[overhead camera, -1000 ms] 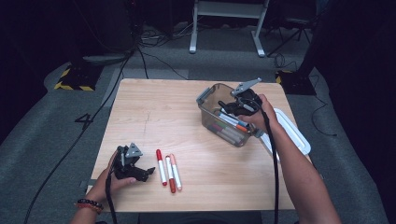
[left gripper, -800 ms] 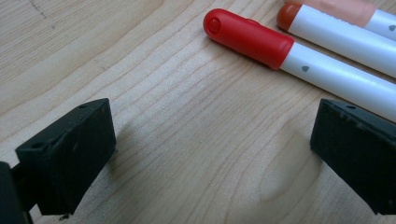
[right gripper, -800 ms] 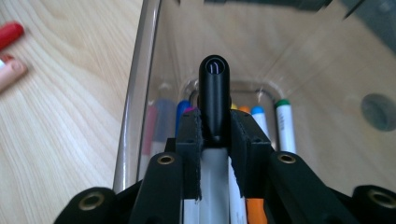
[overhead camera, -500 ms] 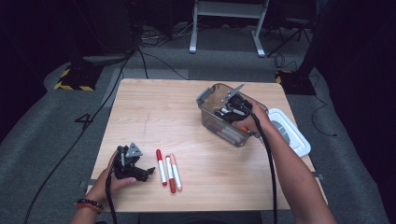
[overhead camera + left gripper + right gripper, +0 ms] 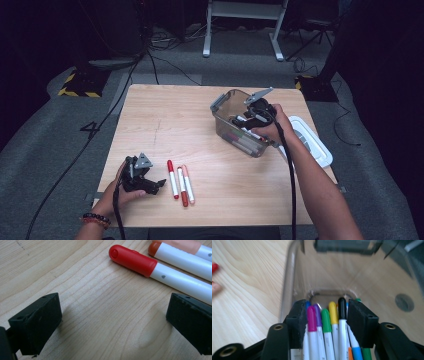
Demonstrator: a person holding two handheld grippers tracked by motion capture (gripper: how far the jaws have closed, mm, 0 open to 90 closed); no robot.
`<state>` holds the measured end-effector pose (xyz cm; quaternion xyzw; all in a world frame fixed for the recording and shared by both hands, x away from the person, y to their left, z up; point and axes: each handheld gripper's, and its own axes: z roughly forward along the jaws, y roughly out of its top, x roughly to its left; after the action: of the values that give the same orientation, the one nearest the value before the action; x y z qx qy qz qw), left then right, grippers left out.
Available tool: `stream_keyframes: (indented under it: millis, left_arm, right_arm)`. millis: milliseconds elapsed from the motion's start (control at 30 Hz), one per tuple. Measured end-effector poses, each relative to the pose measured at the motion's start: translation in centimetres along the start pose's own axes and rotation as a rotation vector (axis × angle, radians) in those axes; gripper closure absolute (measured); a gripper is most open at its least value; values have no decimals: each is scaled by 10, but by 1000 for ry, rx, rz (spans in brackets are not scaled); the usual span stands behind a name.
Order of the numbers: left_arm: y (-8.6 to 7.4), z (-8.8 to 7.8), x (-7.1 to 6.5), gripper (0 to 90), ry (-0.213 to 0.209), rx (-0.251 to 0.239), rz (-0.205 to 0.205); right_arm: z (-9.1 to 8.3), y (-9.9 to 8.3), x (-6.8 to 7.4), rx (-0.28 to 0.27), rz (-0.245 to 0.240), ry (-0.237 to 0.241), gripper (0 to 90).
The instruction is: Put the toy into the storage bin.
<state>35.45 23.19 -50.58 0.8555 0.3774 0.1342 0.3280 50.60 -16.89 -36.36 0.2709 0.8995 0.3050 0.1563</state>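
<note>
The markers (image 5: 327, 330) lie bundled lengthwise inside the clear box (image 5: 227, 112), caps pointing to its far wall. The right gripper (image 5: 327, 322) reaches into the box, its jaws having just opened halfway, straddling several markers without squeezing them. The left gripper (image 5: 112, 322) rests wide open on the bench (image 5: 165, 120), far from the box.

Three capped white plastic markers (image 5: 180, 183) lie near-left on the pale wooden table (image 5: 165, 120); a clear plastic box (image 5: 235, 130) of markers stands far right, its white lid (image 5: 315, 142) just right.
</note>
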Motion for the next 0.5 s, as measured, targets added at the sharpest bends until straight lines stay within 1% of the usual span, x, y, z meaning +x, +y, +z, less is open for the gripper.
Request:
stream_keyframes:
  millis: [67, 100, 133, 200, 233, 333, 367, 400, 433, 500]
  left_arm:
    - [0, 0, 0, 4, 0, 0, 0]
    - [0, 0, 0, 4, 1, 1, 2]
    - [0, 0, 0, 4, 1, 1, 2]
    - [0, 0, 0, 4, 1, -1, 0]
    - [0, 0, 0, 4, 1, 1, 2]
    - [0, 0, 0, 5, 1, 0, 3]
    - [0, 0, 0, 5, 1, 0, 3]
    - [0, 0, 0, 4, 1, 0, 3]
    - [0, 0, 0, 5, 1, 0, 3]
    - [0, 0, 0, 5, 3, 0, 1]
  right_arm:
    - [-10, -1, 3, -50, 7, -15, 444]
    - [-16, -2, 6, -91, 15, 6, 428]
    - [-19, -2, 7, -105, 16, 11, 412]
    - [-29, -5, 13, -165, 17, -1, 381]
    - [-33, -6, 17, -183, 20, 5, 366]
    - [-46, -11, 29, -240, -7, 4, 343]
    - [-49, -13, 32, -250, -15, 13, 344]
    - [-53, -16, 38, -270, -35, 25, 345]
    - [-56, -18, 42, -285, -45, 35, 346]
    - [-60, -22, 51, -298, -66, 27, 334]
